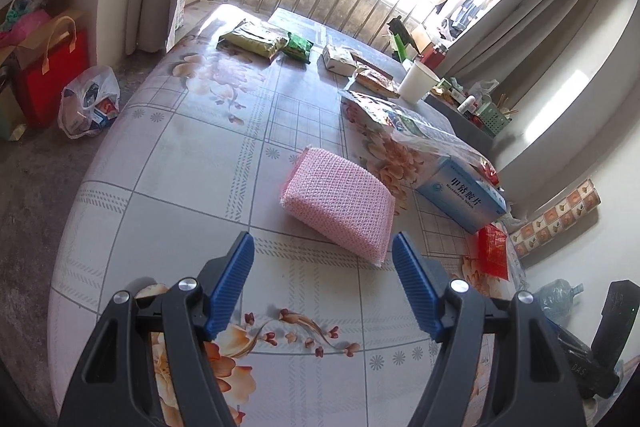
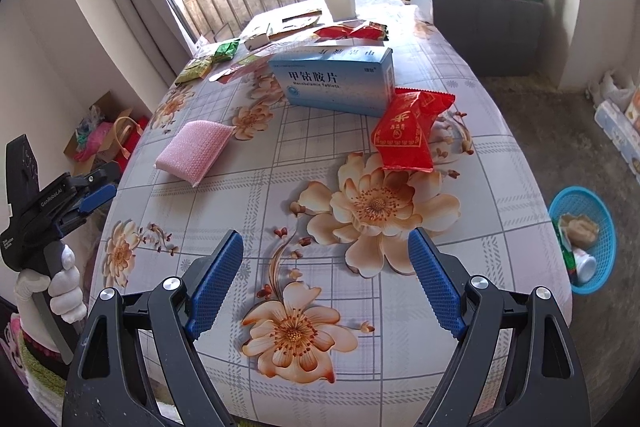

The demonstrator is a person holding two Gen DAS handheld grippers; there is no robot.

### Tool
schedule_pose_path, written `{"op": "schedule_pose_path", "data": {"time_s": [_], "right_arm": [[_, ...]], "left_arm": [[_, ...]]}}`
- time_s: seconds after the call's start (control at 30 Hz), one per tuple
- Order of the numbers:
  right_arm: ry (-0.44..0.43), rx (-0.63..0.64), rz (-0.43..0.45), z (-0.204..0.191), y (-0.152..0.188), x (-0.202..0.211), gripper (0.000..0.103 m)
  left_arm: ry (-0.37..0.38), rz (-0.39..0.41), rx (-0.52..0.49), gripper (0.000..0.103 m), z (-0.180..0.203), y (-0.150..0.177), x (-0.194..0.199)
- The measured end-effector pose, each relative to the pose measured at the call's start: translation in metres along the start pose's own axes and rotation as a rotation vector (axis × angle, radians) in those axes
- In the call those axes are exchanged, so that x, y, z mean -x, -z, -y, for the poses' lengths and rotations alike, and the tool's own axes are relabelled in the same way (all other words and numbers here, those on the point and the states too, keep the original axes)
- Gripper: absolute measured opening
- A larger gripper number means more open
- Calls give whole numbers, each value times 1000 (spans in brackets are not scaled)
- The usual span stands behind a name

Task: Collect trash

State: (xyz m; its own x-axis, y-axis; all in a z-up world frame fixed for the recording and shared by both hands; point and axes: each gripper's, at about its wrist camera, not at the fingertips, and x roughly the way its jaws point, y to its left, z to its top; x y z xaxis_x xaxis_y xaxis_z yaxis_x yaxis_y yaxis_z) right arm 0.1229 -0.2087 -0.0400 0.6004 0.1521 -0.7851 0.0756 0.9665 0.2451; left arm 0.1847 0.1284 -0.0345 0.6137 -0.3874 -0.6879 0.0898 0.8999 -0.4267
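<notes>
Red snack wrapper (image 2: 408, 135) lies flat on the flowery table (image 2: 224, 211), just beside the blue box (image 2: 336, 83). The right gripper (image 2: 326, 283) is wide open and holds nothing; the wrapper is ahead of it, a bit to the right. The left gripper (image 1: 322, 283) is open and empty too, near the pink sponge (image 1: 340, 203). On the floor, a blue basket (image 2: 600, 259) holds trash.

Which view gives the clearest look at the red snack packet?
The right wrist view: the red snack packet lies whole and unobstructed on the table, leaning against the blue medicine box. The left wrist view shows only a foreshortened red sliver near the table's edge beyond the box.
</notes>
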Motion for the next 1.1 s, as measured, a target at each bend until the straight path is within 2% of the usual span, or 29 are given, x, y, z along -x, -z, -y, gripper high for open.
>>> {"op": "schedule_pose_path", "data": {"time_s": [0.13, 0.27, 0.37, 0.43, 0.57, 0.67, 0.97, 1.1], "right_arm": [[-3, -5, -6, 2, 0, 0, 81], [1, -19, 2, 5, 0, 5, 81], [8, -29, 18, 8, -1, 14, 81], [17, -39, 38, 12, -3, 21, 80], [18, -68, 54, 19, -5, 29, 81], [20, -65, 49, 18, -5, 27, 80], [-8, -28, -15, 6, -8, 4, 80], [-63, -32, -38, -4, -14, -4, 81]], "left_arm": [[9, 31, -5, 66, 3, -30, -13], [-66, 9, 35, 42, -3, -63, -49], [-107, -41, -14, 33, 2, -82, -83], [-136, -89, -81, 32, 8, -89, -107], [-181, -199, -144, 23, 7, -87, -141], [-157, -232, -131, 22, 0, -74, -135], [39, -307, -101, 22, -9, -8, -68], [87, -276, -119, 23, -8, 6, -41]]}}
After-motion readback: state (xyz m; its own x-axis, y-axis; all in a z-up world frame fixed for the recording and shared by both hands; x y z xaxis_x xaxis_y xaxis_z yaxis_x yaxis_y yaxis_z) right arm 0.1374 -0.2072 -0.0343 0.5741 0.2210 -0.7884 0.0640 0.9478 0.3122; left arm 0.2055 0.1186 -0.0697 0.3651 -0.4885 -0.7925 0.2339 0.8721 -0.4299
